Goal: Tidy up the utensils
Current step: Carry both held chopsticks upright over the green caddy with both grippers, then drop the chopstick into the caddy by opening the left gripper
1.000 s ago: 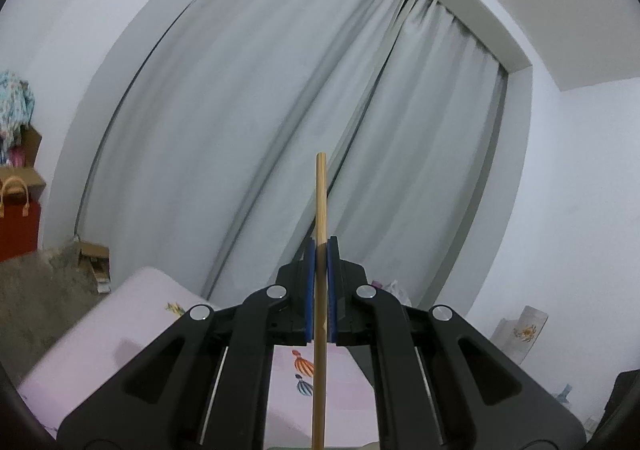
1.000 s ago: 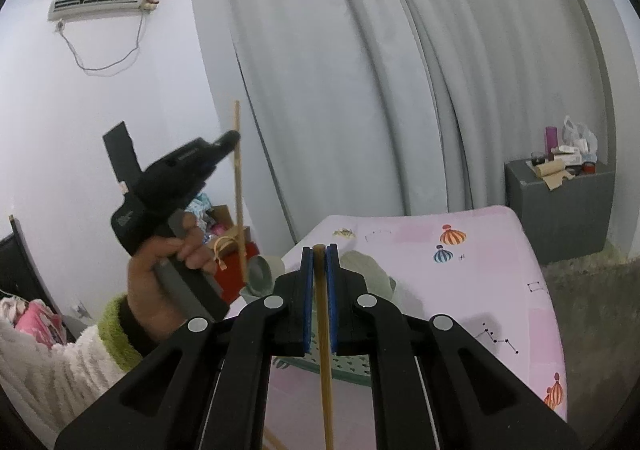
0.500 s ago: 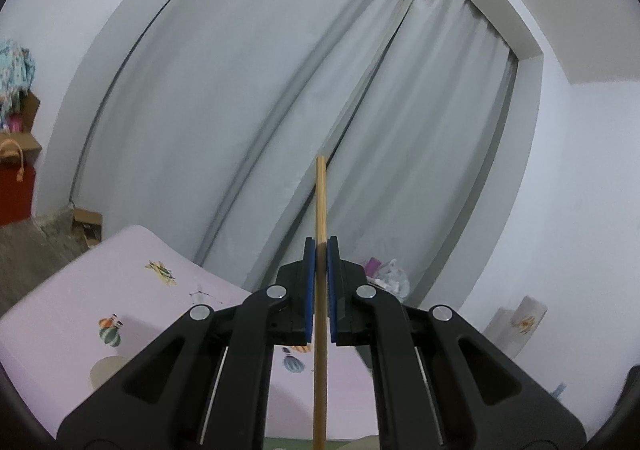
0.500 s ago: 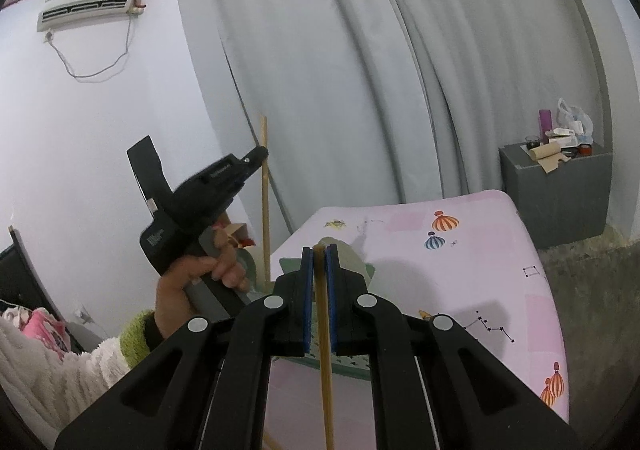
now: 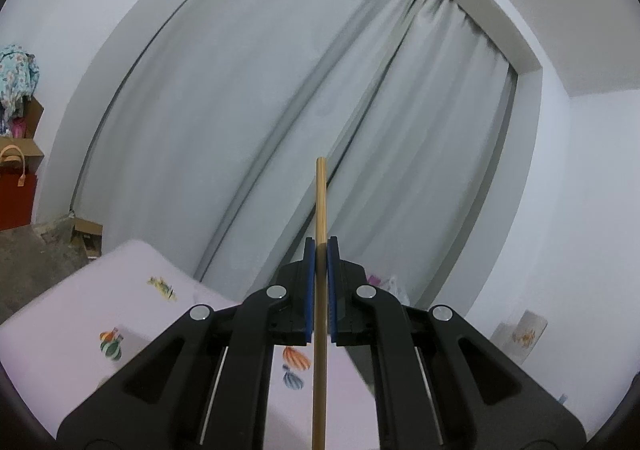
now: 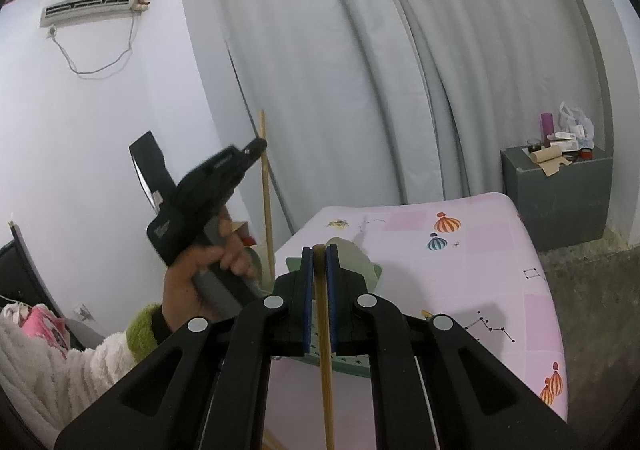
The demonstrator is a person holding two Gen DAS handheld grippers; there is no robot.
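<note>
Left gripper point(image 5: 319, 282) clamped on an upright chopstick point(image 5: 320, 206); right gripper point(image 6: 319, 290) clamped on a second chopstick point(image 6: 322, 314), above the pink-clothed table point(image 6: 472, 250).

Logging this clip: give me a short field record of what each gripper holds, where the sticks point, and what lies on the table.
left gripper: shut on a wooden chopstick, which stands upright past the fingertips
right gripper: shut on a second chopstick, its tip level with the pad ends
left hand: seen from the right wrist view, raised beside the table, fluffy white sleeve with green cuff
table: pink cloth with balloon prints
on table: a pale green holder, partly hidden behind the right gripper
</note>
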